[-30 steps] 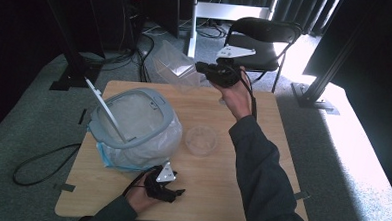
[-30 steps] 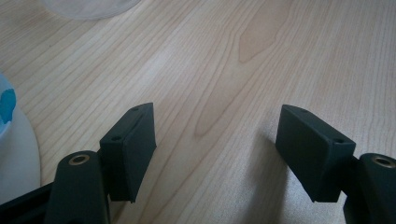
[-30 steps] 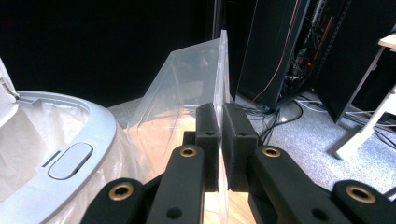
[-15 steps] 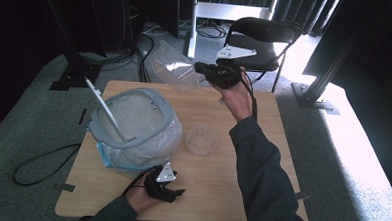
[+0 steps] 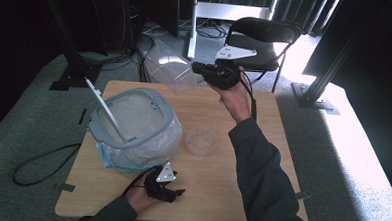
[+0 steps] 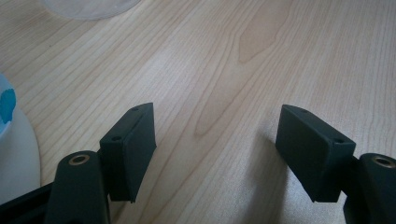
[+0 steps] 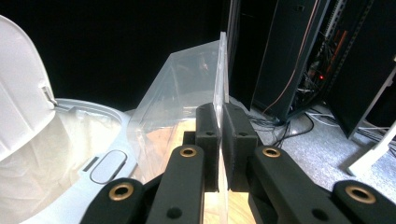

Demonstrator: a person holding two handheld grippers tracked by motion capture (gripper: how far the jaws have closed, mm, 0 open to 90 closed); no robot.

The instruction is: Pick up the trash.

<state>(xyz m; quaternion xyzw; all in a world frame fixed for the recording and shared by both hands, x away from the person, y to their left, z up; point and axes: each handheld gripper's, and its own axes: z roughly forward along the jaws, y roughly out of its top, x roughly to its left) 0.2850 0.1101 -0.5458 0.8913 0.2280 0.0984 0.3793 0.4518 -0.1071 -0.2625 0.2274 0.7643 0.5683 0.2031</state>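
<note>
Room: dark, black curtains and rack frames round the back, grey carpet floor [image 5: 43, 129], sunlight patch on the right. Black chair [image 5: 265, 36] behind the table, white post beside it, cables on the floor at the back and a black cable loop [image 5: 36, 163] left of the table.

Table [image 5: 263, 123]: light wood, rounded corners, grain plain in the left gripper view.

Bin [image 5: 133, 130]: grey-rimmed, lined with a whitish bag, on the table's left half, white lid [image 5: 101, 104] tipped up at its left edge. In the right gripper view its rim and lid sit left of the jaws.

Clear plastic container [image 5: 173, 67]: held up off the table over the far edge, tilted, just beyond the bin. Right gripper [image 5: 205, 71] has its jaws clamped on one thin wall of it; right gripper view shows the wall edge-on between the two pads, container body [image 7: 187, 98] extending left.

Clear round lid [image 5: 201, 140]: flat on the table mid-surface, just right of the bin, apart from both grippers.

Left gripper [image 5: 173, 193]: low at the near edge, beside the bin's base, jaws spread wide, nothing between them, bare wood below.
</note>
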